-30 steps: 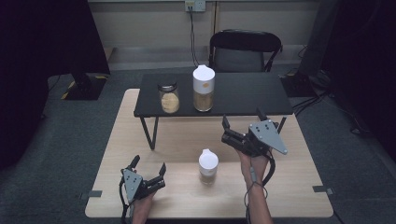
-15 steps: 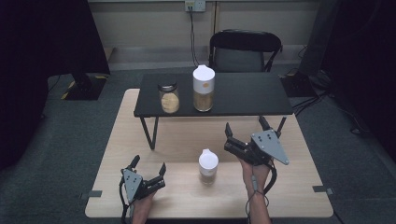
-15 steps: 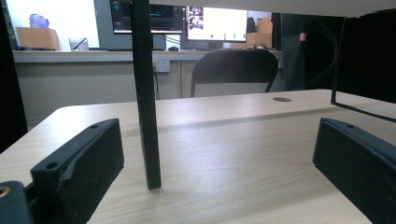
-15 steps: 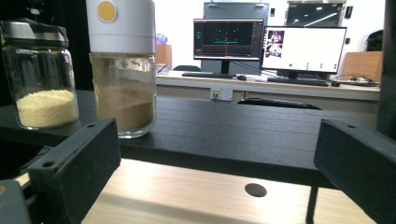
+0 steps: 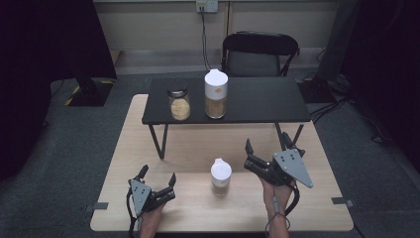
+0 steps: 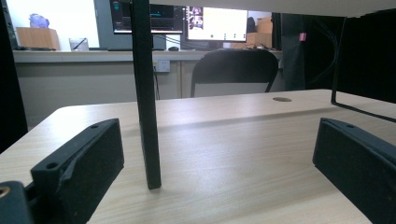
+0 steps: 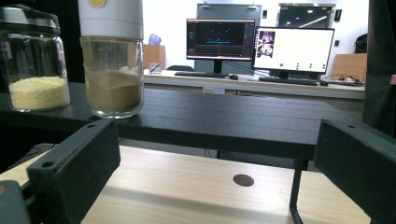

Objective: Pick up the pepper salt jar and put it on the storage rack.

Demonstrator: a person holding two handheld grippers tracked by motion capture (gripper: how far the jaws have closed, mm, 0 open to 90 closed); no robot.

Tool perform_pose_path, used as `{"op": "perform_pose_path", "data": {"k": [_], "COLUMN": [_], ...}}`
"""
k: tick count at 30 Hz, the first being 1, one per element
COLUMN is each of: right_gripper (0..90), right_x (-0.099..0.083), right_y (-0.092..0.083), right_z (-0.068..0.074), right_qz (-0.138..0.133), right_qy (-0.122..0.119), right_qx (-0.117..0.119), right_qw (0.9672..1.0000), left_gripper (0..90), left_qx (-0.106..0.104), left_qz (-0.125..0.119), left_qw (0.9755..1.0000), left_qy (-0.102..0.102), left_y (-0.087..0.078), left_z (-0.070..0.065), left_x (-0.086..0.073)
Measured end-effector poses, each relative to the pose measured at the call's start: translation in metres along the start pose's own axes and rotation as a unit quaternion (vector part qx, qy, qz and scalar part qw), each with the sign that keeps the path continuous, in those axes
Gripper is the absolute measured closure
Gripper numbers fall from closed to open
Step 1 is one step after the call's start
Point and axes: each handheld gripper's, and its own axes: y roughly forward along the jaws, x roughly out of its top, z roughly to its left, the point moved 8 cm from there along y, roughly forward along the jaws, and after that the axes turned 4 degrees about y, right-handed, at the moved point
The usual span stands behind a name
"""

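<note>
Here, jar between both tongs

The tall jar's white lid runs off the right gripper view's top edge, and the screens' contents stay unreadable.

Looking like a lab or office test setup: monitors glowing on a desk out back, keyboard sitting there too, folding chair, cables trailing from a wall socket, grey carpet.
</note>
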Motion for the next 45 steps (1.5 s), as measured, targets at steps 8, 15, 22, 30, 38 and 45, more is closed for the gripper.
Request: {"op": "perform_pose_path", "data": {"k": [8, 15, 22, 30, 38, 45], "right_gripper": [0.0, 0.0, 0.0, 0.0, 0.0, 0.0], "right_x": [-0.012, -0.025, -0.038, -0.052, -0.062, -0.071], "right_y": [-0.008, -0.011, -0.013, -0.018, -0.023, -0.026], "right_z": [0.004, 0.004, 0.007, 0.010, 0.010, 0.007], "right_qz": [0.002, 0.015, 0.024, 0.013, 0.008, 0.002], "right_qy": [-0.002, -0.002, 0.007, 0.020, 0.022, 0.030], "right_qx": [0.001, -0.002, 0.003, 0.011, 0.010, 0.003], "right_qw": [1.0000, 0.9999, 0.9997, 0.9997, 0.9997, 0.9995], "left_gripper": [1.7, 1.5, 1.6, 1.6, 1.6, 1.6], "left_qx": [0.002, 0.002, 0.002, 0.002, 0.002, 0.002], "left_qz": [0.000, 0.000, 0.000, 0.000, 0.000, 0.000], "left_qw": [1.0000, 1.0000, 1.0000, 1.0000, 1.0000, 1.0000], "left_qy": [0.000, 0.000, 0.000, 0.000, 0.000, 0.000], "left_y": [0.000, 0.000, 0.000, 0.000, 0.000, 0.000], "left_z": [0.000, 0.000, 0.000, 0.000, 0.000, 0.000], "left_x": [0.000, 0.000, 0.000, 0.000, 0.000, 0.000]}}
